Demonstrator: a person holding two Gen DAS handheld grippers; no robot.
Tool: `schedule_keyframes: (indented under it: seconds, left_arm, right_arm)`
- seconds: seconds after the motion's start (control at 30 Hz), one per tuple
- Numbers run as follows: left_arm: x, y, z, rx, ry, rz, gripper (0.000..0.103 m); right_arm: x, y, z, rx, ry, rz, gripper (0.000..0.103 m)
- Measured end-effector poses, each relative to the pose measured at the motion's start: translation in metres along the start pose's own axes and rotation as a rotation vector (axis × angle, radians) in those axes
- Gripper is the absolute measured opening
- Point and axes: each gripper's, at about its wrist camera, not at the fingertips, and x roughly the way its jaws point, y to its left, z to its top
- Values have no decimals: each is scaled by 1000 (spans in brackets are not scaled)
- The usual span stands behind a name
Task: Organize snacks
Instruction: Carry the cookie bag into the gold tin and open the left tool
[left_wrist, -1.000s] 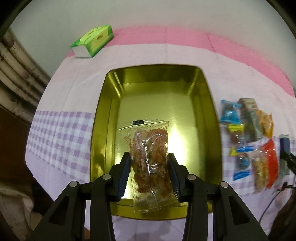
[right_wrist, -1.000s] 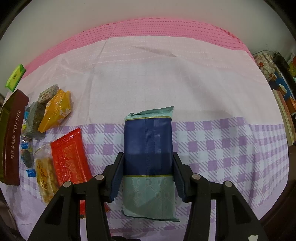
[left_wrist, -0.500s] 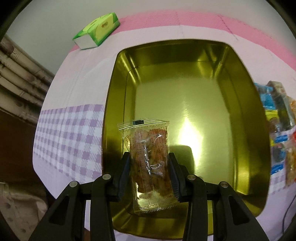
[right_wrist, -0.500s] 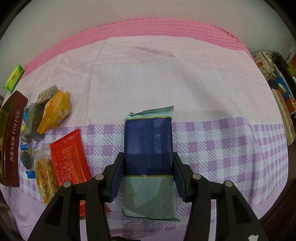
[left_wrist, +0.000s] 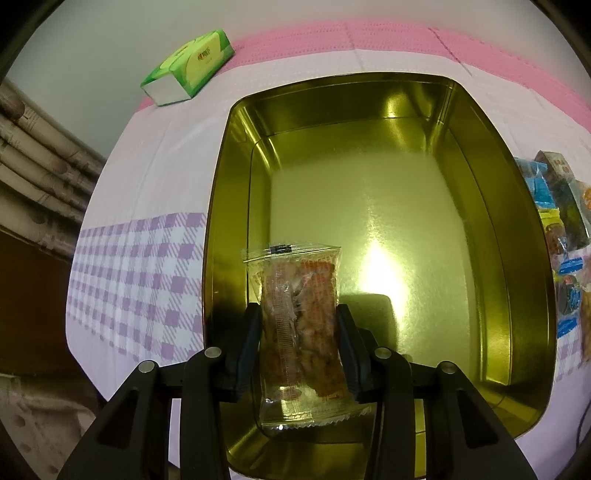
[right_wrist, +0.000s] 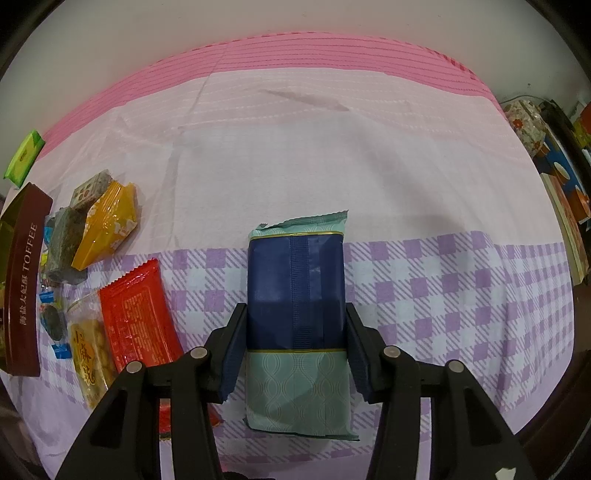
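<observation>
Left gripper (left_wrist: 299, 321) was clamped across the middle of a clear snack packet (left_wrist: 300, 325), held over the near-left corner of the gold tin (left_wrist: 495, 236). Packet looked light, crinkly, contents brittle — a mid-body hold with modest squeeze seemed right. Right gripper (right_wrist: 295, 328) was clamped on a blue-and-teal packet (right_wrist: 297, 314) above the bench (right_wrist: 424, 177) — film likely slippery, stiffer.

Brown tin side (right_wrist: 24, 280) — "TOFFEE" beside Chinese characters.
</observation>
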Motion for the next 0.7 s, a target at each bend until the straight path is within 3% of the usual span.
schedule_keyframes:
  seconds: [0.4, 0.57, 0.7]
  left_arm:
    - [-19, 5, 2, -12, -82, -105, 50]
    - [-43, 18, 6, -78, -174, -171, 55]
    - [-57, 38, 5, -172, -239, -172, 58]
  right_arm:
    - [-42, 12, 11, 27, -101, 10, 46]
    - [-73, 63, 24, -28, -164, 104, 46]
    - [-93, 112, 28, -97, -181, 201, 46]
